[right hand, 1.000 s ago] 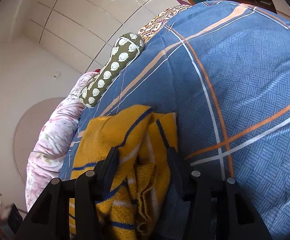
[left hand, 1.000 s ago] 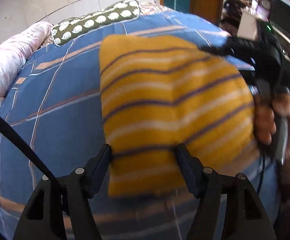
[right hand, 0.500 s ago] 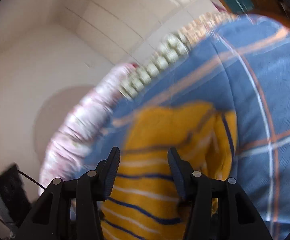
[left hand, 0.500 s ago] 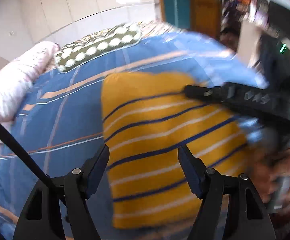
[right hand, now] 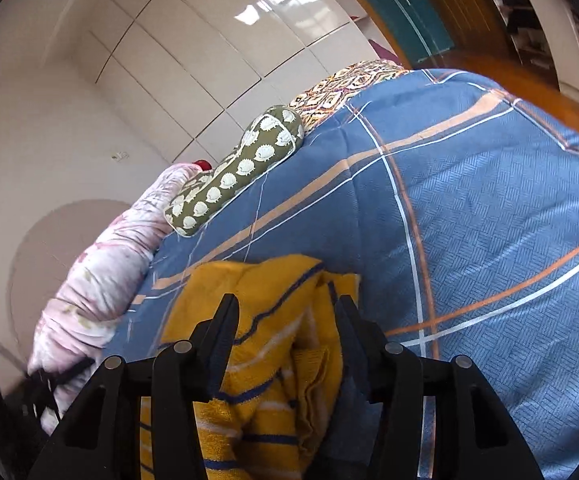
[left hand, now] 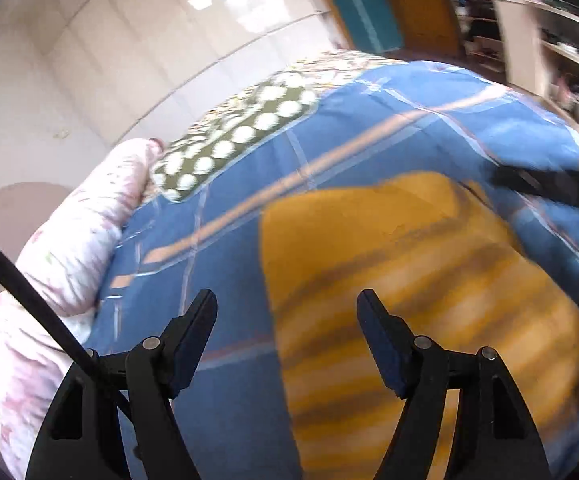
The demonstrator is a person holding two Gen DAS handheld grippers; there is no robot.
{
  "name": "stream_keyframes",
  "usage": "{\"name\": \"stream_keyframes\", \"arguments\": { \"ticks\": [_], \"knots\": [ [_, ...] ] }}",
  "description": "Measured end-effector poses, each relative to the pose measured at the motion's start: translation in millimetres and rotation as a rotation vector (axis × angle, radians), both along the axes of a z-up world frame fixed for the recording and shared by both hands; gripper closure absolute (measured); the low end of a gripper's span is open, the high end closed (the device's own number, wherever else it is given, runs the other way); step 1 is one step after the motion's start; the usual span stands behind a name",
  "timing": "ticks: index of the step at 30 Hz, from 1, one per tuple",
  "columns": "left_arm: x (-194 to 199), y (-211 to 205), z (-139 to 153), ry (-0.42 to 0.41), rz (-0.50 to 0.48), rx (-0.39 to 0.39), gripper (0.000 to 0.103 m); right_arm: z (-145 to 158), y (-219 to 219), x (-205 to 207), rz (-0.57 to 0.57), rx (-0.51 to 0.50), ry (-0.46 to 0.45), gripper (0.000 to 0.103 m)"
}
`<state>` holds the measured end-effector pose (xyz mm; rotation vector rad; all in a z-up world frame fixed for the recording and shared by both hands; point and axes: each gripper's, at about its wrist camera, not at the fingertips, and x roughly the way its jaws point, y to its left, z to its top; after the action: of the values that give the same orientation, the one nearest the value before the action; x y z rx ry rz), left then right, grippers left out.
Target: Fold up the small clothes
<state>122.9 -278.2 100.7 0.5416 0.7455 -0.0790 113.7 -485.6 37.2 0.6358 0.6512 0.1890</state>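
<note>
Mustard-yellow knitted garment with navy and white stripes (left hand: 409,300), folded into a compact block, lies on our blue checked bedspread with orange and white lines (right hand: 469,220), toward the near side of the bed. In the left wrist view it is blurred, yet its squared outline reads clearly, with one straight edge running down between the fingers of our left gripper (left hand: 287,312). That gripper's jaws have just been opening; they stand wide apart above the cloth, the pads touching nothing, so we count it as released. A black cable (left hand: 29,300) crosses the lower left corner of that view.

In the right wrist view, the garment's bunched, layered edge (right hand: 281,340) sits between the fingers of our right gripper (right hand: 285,320). Its jaws have just opened a little. The fabric fills most of the gap, but we cannot tell whether the pads press on it or merely flank it.

Part of the right gripper's black body (left hand: 553,188) shows at the right edge of the left view, just beyond the garment's far corner.

At the head of the bed rest an olive-green bolster pillow printed with white shell shapes (right hand: 241,168) and a pink floral quilt rolled up beside it (right hand: 101,264), both well apart from the garment. Glossy cream wardrobe panels (right hand: 209,40) stand behind them.
</note>
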Motion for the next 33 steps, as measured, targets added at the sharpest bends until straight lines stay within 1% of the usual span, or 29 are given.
{"name": "stream_keyframes", "arguments": {
  "ticks": [1,2,4,6,7,8,10,11,12,15,17,19,21,24,26,28,30,31,33],
  "knots": [
    [12.7,1.1,-2.6,0.007,0.019,-0.001,0.031,-2.5,0.3,0.9,-0.003,-0.004,0.008,0.047],
    [26.8,1.8,-8.3,0.021,0.037,0.014,0.031,-4.4,0.8,4.0,-0.008,-0.005,0.018,0.047],
    [46.1,-0.1,-22.6,0.045,0.054,0.062,0.031,-8.0,-4.1,7.1,-0.016,0.012,0.039,0.047],
    [56.6,-5.5,-42.6,0.086,0.034,0.138,0.031,-14.0,-9.3,8.2,-0.019,0.043,0.051,0.047],
    [55.4,-7.6,-46.5,0.082,0.022,0.162,0.031,-14.3,-11.2,8.0,-0.020,0.049,0.052,0.047],
    [54.1,-10.8,-46.7,0.070,0.007,0.186,0.031,-15.3,-12.6,8.5,-0.024,0.055,0.055,0.047],
    [56.2,-19.2,-41.3,0.075,-0.034,0.234,0.031,-15.7,-15.4,7.2,-0.027,0.061,0.055,0.047],
    [58.3,-22.2,-36.2,0.073,-0.052,0.238,0.031,-16.1,-16.1,7.0,-0.028,0.066,0.054,0.047],
    [61.0,-24.6,-28.3,0.067,-0.064,0.222,0.031,-16.6,-16.6,7.5,-0.029,0.070,0.055,0.047],
    [79.8,-31.4,-12.5,0.062,-0.042,0.157,0.031,-18.9,-18.2,7.4,-0.031,0.079,0.061,0.047],
    [91.8,-36.2,-17.7,0.065,-0.025,0.155,0.031,-21.4,-19.6,8.4,-0.028,0.091,0.067,0.047],
    [104.3,-43.8,-39.0,0.100,-0.013,0.205,0.031,-23.3,-20.8,9.1,-0.029,0.095,0.076,0.047],
    [111.0,-48.1,-62.2,0.143,-0.022,0.252,0.031,-24.3,-21.6,10.3,-0.030,0.098,0.081,0.047],
    [110.8,-48.8,-57.9,0.129,-0.010,0.223,0.032,-25.7,-23.6,11.1,-0.034,0.108,0.085,0.047],
    [112.6,-49.7,-48.9,0.127,-0.012,0.174,0.032,-26.0,-26.1,11.2,-0.043,0.121,0.084,0.047],
    [117.1,-54.1,-39.8,0.138,-0.010,0.104,0.032,-26.8,-29.3,9.9,-0.058,0.132,0.084,0.047],
    [120.5,-61.4,-41.0,0.165,-0.006,0.066,0.032,-28.8,-34.8,8.2,-0.079,0.153,0.086,0.047],
    [121.7,-66.2,-46.3,0.180,-0.009,0.069,0.032,-29.4,-36.6,8.1,-0.087,0.159,0.087,0.047],
    [121.7,-76.7,-60.9,0.180,-0.018,0.124,0.032,-29.2,-40.7,6.2,-0.115,0.150,0.088,0.047]
  ]
}}
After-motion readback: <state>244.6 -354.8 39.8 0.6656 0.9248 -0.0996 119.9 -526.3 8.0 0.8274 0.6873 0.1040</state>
